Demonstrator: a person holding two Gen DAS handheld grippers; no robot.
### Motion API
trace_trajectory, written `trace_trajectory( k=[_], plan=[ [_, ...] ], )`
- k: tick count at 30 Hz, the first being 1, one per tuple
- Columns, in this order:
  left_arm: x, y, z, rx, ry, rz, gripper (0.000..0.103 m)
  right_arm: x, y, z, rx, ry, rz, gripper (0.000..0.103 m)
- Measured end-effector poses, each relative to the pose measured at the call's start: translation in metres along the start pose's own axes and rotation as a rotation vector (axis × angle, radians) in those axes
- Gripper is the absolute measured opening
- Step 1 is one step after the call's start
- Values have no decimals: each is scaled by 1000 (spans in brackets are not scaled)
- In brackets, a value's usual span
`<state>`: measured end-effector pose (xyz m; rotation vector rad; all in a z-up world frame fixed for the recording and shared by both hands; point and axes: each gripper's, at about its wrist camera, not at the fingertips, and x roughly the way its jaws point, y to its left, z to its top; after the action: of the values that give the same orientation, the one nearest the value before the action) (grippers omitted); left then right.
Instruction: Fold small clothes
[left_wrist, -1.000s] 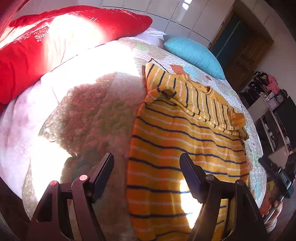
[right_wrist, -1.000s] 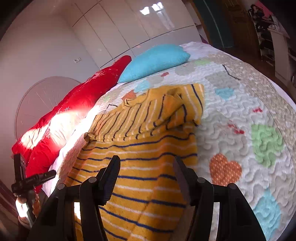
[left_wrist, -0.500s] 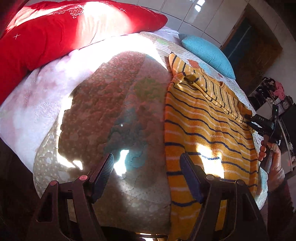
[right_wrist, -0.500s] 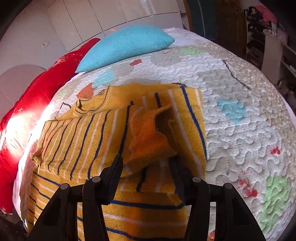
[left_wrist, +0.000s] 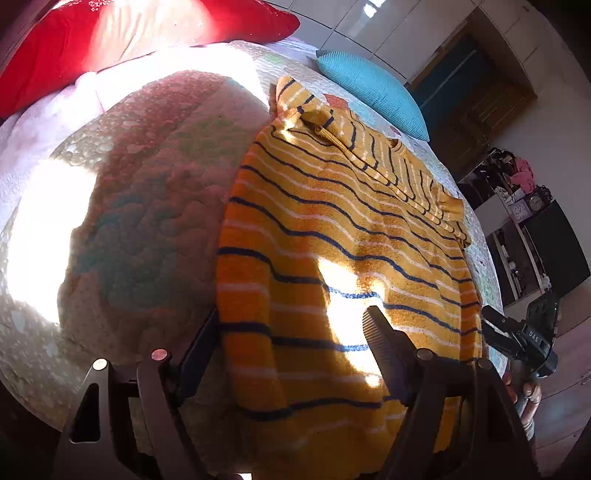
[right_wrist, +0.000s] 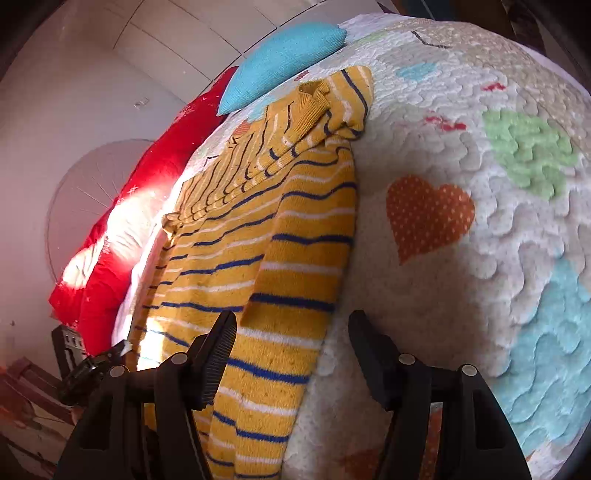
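Observation:
A small yellow sweater with navy and white stripes lies flat on the quilted bed, its sleeves folded across the chest near the collar. Its hem hangs at the near bed edge. My left gripper is open, its jaws straddling the sweater's left hem corner. In the right wrist view the sweater runs up the left half. My right gripper is open, straddling the sweater's right side edge near the hem. The right gripper also shows in the left wrist view at the far right.
A quilt with hearts and pastel patches covers the bed. A turquoise pillow and a red pillow lie at the head. Shelves and a dark screen stand beyond the bed on the right.
Both grippers have moved back toward the hem. The left came from over the bare quilt to the left hem corner. The right drew back from the folded sleeve to the lower right side.

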<state>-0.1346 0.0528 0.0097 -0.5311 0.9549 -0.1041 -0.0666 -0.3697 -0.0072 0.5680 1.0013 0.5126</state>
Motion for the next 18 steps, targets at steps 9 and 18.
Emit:
trace_trajectory(
  k=[9, 18],
  plan=[
    [2, -12, -33, -29, 52, -193, 74, 10, 18, -69, 34, 83, 277, 68],
    [4, -7, -33, -75, 74, -72, 15, 20, 27, -97, 16, 74, 147, 16]
  ],
)
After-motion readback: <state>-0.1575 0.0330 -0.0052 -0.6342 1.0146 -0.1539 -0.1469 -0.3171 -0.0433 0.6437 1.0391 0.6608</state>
